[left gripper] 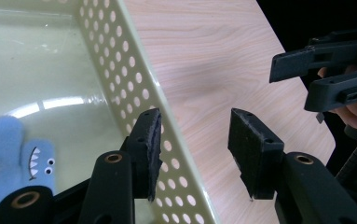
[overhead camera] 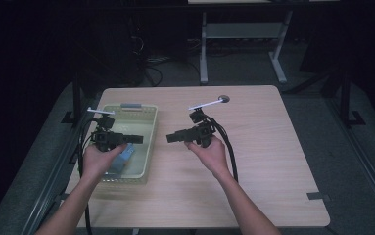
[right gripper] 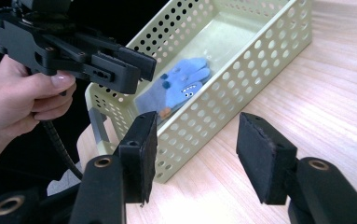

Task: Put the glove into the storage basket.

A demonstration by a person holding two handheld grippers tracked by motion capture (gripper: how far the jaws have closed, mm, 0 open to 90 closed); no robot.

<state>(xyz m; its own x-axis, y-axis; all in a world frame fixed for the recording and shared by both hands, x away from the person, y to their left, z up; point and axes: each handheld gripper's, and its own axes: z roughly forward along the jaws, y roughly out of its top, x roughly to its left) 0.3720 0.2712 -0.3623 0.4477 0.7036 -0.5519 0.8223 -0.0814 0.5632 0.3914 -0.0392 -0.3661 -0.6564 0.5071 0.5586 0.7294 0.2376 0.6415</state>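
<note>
Basket (right gripper: 241, 79): pale green plastic, perforated walls, glossy smooth floor. Glove (right gripper: 176, 88): blue knitted cloth, fuzzy, matt. Table (overhead camera: 253, 147): light wood-grain top, smooth, matt. Left gripper (left gripper: 195, 154): matt black plastic, ribbed rubbery pads (left gripper: 246, 140).

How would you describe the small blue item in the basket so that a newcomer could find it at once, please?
On the left side of the wooden table stands a pale yellow-green basket with holes in its walls. On its floor lies a blue glove, the one thing inside, with a cartoon face: round eyes and a toothy mouth.
</note>
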